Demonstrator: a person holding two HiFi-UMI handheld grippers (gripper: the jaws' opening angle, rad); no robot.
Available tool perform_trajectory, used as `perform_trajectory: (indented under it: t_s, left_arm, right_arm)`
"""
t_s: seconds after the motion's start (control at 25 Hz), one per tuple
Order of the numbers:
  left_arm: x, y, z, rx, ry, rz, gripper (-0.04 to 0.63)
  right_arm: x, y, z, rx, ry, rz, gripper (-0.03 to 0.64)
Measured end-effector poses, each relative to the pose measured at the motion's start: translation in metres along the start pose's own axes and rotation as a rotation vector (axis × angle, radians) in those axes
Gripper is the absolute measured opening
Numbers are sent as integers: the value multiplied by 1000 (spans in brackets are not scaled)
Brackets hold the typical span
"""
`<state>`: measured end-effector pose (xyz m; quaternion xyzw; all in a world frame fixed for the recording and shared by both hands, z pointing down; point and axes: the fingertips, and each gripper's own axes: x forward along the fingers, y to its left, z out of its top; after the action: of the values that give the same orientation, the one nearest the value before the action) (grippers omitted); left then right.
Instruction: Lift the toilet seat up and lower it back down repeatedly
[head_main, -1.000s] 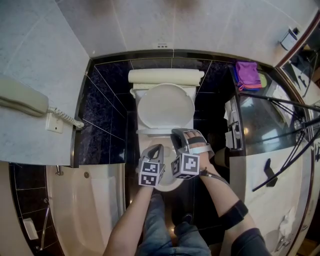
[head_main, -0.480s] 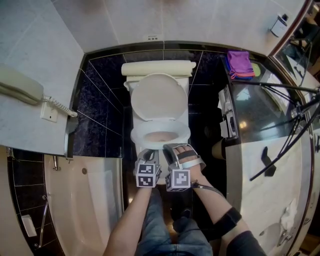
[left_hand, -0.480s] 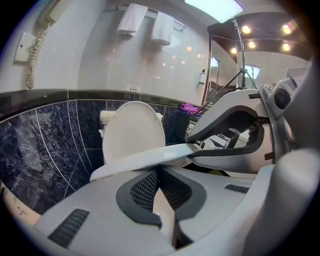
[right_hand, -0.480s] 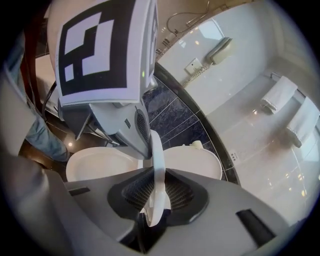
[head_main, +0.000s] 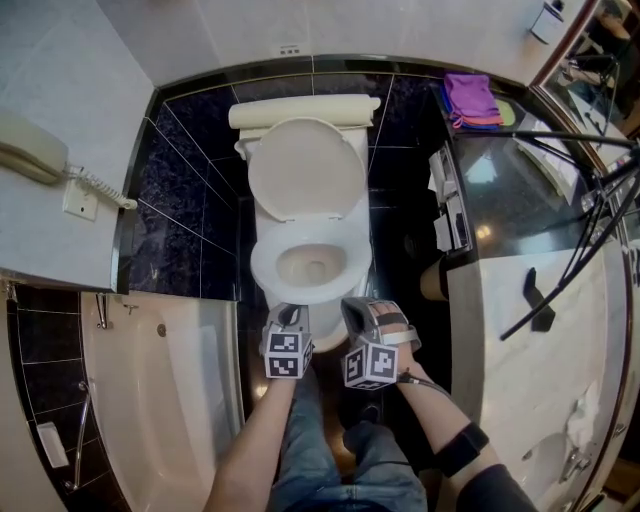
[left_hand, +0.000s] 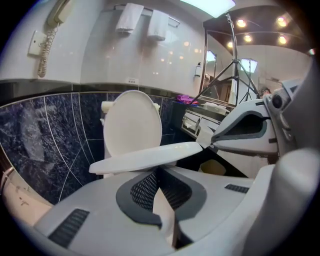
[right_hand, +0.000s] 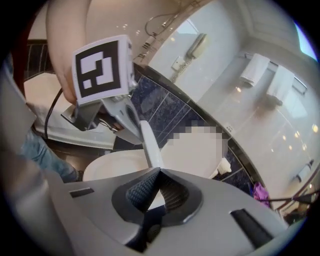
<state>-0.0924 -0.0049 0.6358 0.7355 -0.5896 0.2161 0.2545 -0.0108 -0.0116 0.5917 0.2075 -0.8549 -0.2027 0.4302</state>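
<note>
A wall phone (head_main: 35, 160) with a coiled cord hangs at the left, with a white bathtub (head_main: 170, 400) at near left. Black tripod legs (head_main: 560, 141) cross the bench (head_main: 520, 400) at right, and a purple cloth (head_main: 472, 98) lies at its far end.

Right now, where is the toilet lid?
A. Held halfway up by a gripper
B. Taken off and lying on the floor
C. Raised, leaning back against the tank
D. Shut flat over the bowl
C: in the head view the lid stands up against the tank, leaving the bowl open, and the left gripper view also shows it upright.
</note>
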Motion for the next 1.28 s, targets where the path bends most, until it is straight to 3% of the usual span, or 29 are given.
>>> perform_trajectory:
  t_s: [0.16, 0.44, 0.8, 1.28]
  left_arm:
    - [2, -7, -49, -4, 21, -3, -8]
    - [9, -24, -157, -43, 97, -19, -9]
    - [49, -30, -280, -40, 207, -49, -9]
    - [61, -39, -332, -77, 382, -95, -11]
  right_arm:
    - [8, 8, -46, 201, 59, -38, 18]
    - [28, 51, -108, 406, 103, -30, 18]
    - [75, 105, -172, 539, 135, -13, 17]
    - [94, 151, -201, 648, 182, 28, 17]
